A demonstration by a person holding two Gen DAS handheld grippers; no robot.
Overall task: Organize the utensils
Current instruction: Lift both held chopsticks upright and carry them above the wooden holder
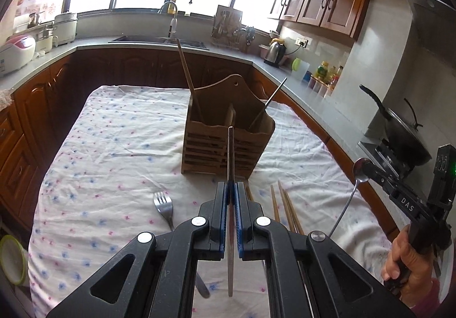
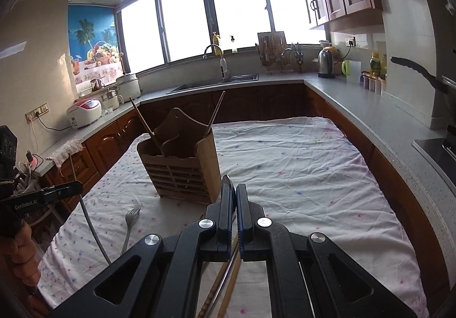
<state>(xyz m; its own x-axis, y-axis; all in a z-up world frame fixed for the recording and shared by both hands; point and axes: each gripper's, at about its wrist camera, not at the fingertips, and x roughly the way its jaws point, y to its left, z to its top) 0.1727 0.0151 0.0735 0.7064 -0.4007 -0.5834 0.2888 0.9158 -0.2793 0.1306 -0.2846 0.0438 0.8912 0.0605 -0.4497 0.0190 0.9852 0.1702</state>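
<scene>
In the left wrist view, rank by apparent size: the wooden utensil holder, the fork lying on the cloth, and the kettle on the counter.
Largest to smallest:
1. wooden utensil holder
2. fork, partly hidden by the claw
3. kettle
The kettle stands far back on the counter, so distance shrinks it here.

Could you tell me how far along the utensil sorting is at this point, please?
Done: the wooden caddy already holds a wooden stick and a metal handle. In hand: the left gripper is shut on a flat metal utensil; the right gripper is shut on a spoon. Left: a fork and several chopsticks lie on the cloth.
</scene>
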